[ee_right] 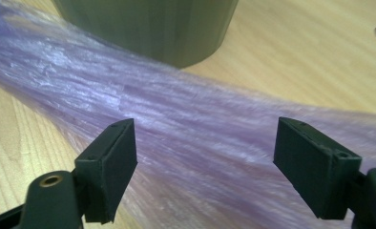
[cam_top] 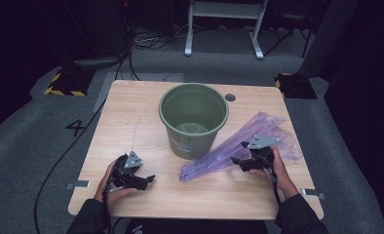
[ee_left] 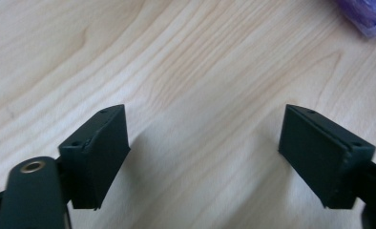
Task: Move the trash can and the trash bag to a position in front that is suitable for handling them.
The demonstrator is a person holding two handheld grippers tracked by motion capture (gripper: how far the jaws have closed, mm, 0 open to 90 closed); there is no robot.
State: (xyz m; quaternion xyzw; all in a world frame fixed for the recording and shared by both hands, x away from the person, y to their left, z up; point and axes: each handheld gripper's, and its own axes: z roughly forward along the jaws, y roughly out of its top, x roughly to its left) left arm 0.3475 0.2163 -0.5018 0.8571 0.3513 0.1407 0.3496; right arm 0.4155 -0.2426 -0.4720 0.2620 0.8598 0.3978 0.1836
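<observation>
Right gripper (ee_right: 205, 171), jaws released, hovers just above crumpled purple plastic bin liner (ee_right: 176, 124) lying flat on table. Left gripper (ee_left: 205, 162) released, empty, bag's tip ahead. Round green plastic bin (cam_top: 194, 119) beyond both, unlined: bagging not yet begun.

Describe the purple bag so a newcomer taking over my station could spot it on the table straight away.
Start at the green bin standing in the middle of the wooden table. Just to its right, a flat, crinkled sheet of plastic fans out towards the table's right edge and narrows to a bunched end near the front of the bin: that is the purple bag. It is the sole translucent, lilac thing here, lying under the open right tool.
</observation>
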